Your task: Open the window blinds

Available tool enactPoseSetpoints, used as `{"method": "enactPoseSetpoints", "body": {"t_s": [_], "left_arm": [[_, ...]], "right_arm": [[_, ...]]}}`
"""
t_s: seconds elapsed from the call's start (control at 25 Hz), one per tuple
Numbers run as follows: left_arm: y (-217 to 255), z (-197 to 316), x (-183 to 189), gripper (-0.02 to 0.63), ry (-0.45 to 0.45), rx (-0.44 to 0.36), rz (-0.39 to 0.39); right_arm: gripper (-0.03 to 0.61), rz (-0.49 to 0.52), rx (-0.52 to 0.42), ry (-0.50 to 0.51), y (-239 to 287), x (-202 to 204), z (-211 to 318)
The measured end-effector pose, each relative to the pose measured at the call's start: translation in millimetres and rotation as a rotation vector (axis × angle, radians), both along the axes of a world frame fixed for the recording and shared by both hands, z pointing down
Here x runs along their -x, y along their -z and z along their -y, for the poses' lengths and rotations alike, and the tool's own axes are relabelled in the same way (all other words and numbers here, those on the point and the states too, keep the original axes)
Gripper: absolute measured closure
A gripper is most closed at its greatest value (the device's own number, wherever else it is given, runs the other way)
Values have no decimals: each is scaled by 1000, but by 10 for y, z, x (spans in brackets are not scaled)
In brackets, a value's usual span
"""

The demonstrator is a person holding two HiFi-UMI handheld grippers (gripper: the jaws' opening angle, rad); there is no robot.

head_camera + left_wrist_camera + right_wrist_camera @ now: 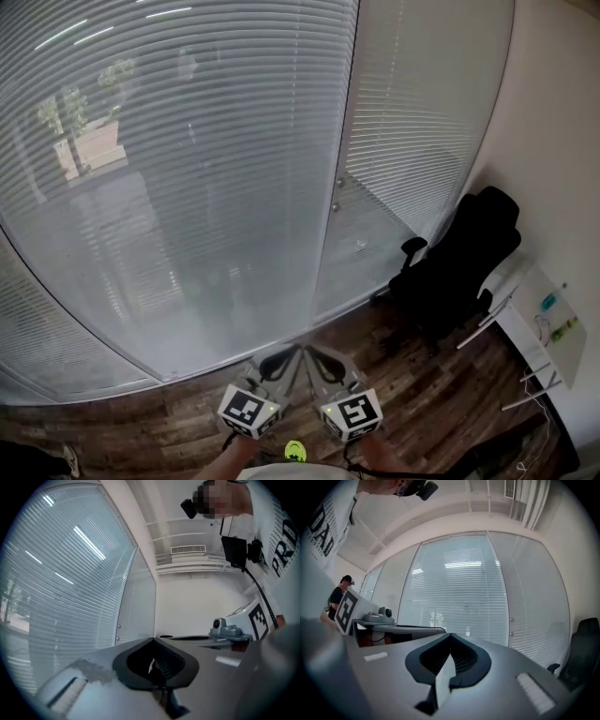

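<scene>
White slatted blinds point(187, 187) hang closed behind a curved glass wall and fill most of the head view. A narrower panel of the blinds point(422, 122) continues to the right of a vertical frame with two small knobs point(335, 194). Low in the head view, both grippers are held side by side and point at the glass, well short of it. The left gripper point(286, 354) is shut with nothing in it, and so is the right gripper point(319, 354). In the left gripper view the jaws of the left gripper point(153, 640) meet, with the blinds point(70, 573) to the left. In the right gripper view the right gripper point(450, 634) faces the blinds point(459, 597).
A black office chair point(459, 262) stands at the right, near the glass, and also shows in the right gripper view point(583, 648). A white desk point(544, 328) with small items stands against the right wall. The floor point(441, 403) is dark wood. Another person point(340, 592) stands far off to the left.
</scene>
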State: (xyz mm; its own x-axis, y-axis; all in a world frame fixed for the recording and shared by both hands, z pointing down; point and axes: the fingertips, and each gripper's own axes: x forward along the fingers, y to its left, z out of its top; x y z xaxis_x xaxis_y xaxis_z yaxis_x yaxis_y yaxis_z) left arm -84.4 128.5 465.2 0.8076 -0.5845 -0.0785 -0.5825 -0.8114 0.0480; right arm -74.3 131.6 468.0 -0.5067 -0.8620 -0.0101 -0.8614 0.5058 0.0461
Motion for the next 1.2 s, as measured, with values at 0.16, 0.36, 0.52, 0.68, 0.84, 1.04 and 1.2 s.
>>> {"method": "enactPoseSetpoints", "body": {"t_s": [0.16,0.36,0.52,0.68,0.84,1.04,1.2], "left_arm": [[21,252,-41,621,8,-12,-1],[-43,706,-150,621,-11,-5,-27],[18,1117,-238,623,-29,14,-16],[42,1486,-306,623,-48,16,-24],[-11,1794,-331,621,-67,20,-33],[-1,2078,-332,623,-94,53,-49],[-83,2319,-363,621,-130,42,-53]], "right_arm": [[571,-5,8,-9,8,-48,241],[571,-27,13,-39,-83,-156,695],[571,-12,34,-66,-9,-250,1102],[571,-12,31,-91,40,-322,1473],[571,-14,22,-112,-13,-349,1773],[571,-24,15,-133,-65,-351,2054],[571,-38,14,-163,-94,-373,2318]]}}
